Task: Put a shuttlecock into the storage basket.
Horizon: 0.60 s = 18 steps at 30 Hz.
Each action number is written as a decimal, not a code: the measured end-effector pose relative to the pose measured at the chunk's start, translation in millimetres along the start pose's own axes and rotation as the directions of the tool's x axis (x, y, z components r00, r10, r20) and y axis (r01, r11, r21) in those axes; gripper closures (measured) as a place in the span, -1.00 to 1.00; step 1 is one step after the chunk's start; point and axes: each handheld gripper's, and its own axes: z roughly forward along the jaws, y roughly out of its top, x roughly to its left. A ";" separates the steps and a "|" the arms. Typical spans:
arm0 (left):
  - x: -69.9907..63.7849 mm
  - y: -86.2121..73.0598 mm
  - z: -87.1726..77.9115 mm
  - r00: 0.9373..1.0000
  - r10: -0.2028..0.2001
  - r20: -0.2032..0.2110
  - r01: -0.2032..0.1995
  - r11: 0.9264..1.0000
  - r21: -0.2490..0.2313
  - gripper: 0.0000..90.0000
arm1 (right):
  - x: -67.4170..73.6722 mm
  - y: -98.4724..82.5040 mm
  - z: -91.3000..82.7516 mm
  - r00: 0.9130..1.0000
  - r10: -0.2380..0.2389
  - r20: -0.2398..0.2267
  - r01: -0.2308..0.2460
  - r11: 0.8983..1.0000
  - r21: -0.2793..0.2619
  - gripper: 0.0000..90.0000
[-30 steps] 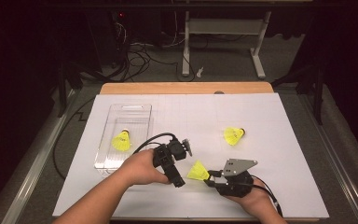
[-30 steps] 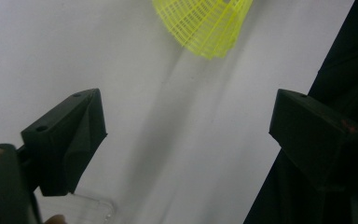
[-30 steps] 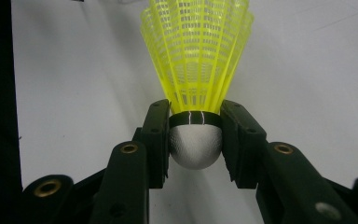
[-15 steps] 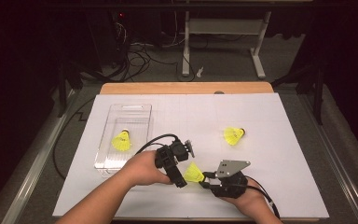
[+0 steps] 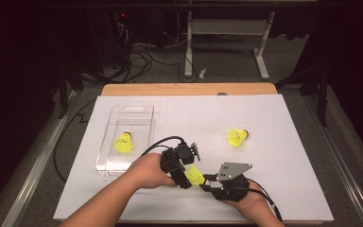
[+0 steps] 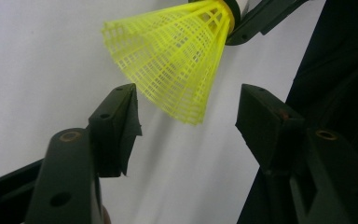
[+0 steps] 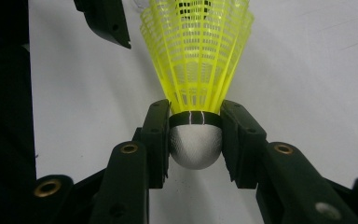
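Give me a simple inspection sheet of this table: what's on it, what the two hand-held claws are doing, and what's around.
Surface: white table top, wooden strip along its far edge.
Job's things: yellow mesh shuttlecock with white cork held at its cork; second shuttlecock lying loose; third shuttlecock inside clear plastic box.
Clutter: nothing seen.
Grippers: right gripper shut on the cork; left gripper open, jaws have just been closing, either side of the skirt's edge without touching.
Cables: black cable from left gripper.
Surroundings: dark floor, wires, grey stand.

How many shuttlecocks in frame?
3: one in the clear tray, one loose on the white table at right, one held by the right gripper at its cork.
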 end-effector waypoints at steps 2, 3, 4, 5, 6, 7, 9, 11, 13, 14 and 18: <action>-0.3 0.5 -0.7 1.000 0.005 0.005 -0.005 1.000 0.002 0.01 | 0.4 0.4 0.0 1.000 -0.002 -0.002 0.002 1.000 0.000 0.47; -0.4 0.3 -0.3 1.000 0.007 0.005 -0.007 1.000 0.000 0.04 | 0.4 0.5 0.0 1.000 -0.002 -0.002 0.002 1.000 0.000 0.47; -0.4 0.3 -0.2 1.000 0.007 0.005 -0.007 1.000 0.001 0.07 | 0.4 0.5 0.0 1.000 -0.002 -0.002 0.002 1.000 0.000 0.47; -0.4 0.2 0.0 1.000 0.011 0.003 -0.011 1.000 0.004 0.09 | 0.4 0.6 0.1 1.000 -0.002 -0.001 0.002 1.000 0.000 0.47; -0.5 -0.1 0.5 1.000 0.012 0.003 -0.012 1.000 0.000 0.12 | 0.5 0.6 0.2 1.000 -0.002 -0.001 0.002 1.000 0.001 0.47; -0.5 -0.2 0.6 1.000 0.015 0.002 -0.015 1.000 0.001 0.14 | 0.5 0.6 0.3 1.000 -0.002 -0.001 0.002 1.000 0.002 0.47; -0.6 -0.4 1.0 1.000 0.022 -0.002 -0.022 1.000 0.001 0.22 | 0.5 0.7 0.8 1.000 -0.001 -0.002 0.001 1.000 0.004 0.47; -0.9 -0.1 2.2 1.000 0.028 -0.005 -0.028 1.000 0.012 0.27 | 0.2 0.6 1.1 1.000 -0.003 -0.002 0.003 1.000 0.008 0.47; -1.0 -0.1 3.4 0.999 0.032 -0.001 -0.032 0.999 0.008 0.31 | 0.0 0.6 1.4 1.000 -0.001 -0.003 0.001 1.000 0.009 0.47; -1.1 -0.1 3.5 0.999 0.034 0.001 -0.034 0.999 0.007 0.35 | 0.0 0.7 1.4 1.000 -0.001 -0.002 0.001 1.000 0.008 0.47; -2.1 0.8 4.2 0.999 0.042 0.013 -0.042 0.999 0.015 0.48 | 0.2 0.8 1.8 1.000 0.004 -0.004 -0.004 1.000 0.007 0.47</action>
